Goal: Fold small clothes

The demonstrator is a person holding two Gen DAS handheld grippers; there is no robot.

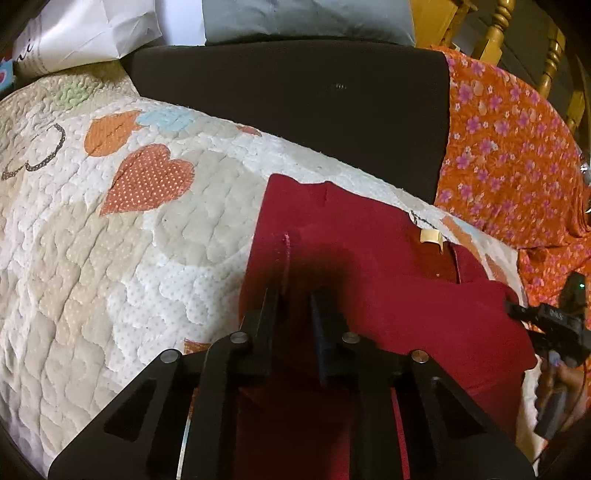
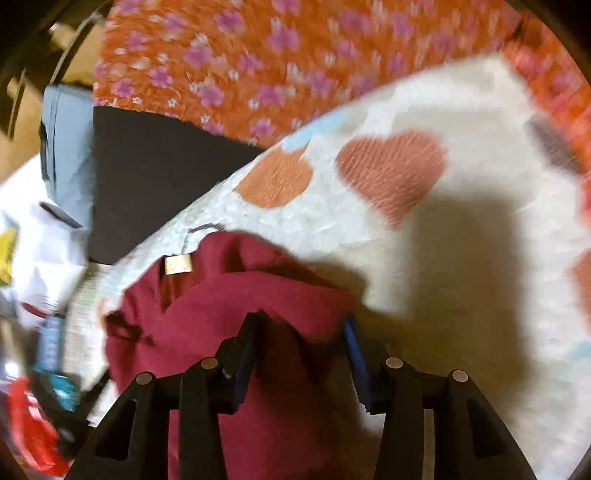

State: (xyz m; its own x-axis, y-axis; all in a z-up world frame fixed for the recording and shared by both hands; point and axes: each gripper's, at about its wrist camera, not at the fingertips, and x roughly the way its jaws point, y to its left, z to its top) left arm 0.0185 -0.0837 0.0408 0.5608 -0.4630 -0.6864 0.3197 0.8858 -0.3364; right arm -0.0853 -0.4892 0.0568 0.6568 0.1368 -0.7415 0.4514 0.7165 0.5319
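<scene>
A dark red garment (image 1: 388,258) lies crumpled on a quilt with heart patches (image 1: 110,240), its beige neck label (image 1: 431,235) facing up. My left gripper (image 1: 295,291) has its jaws close together, with a raised fold of the red cloth pinched at the left fingertip. In the right wrist view, which is blurred, the same red garment (image 2: 229,295) with its label (image 2: 178,264) bunches under my right gripper (image 2: 301,325). That gripper's fingers stand apart over the cloth and its pads do not press on it. The right gripper (image 1: 554,325) also shows at the garment's right edge.
A flat black cloth (image 1: 295,110) lies beyond the garment on the quilt (image 2: 424,258). Orange flowered fabric (image 1: 517,166) covers the right side. Behind are a grey-blue pillow (image 1: 306,18), a white paper bag (image 1: 85,33) and a turned wooden frame (image 1: 554,55).
</scene>
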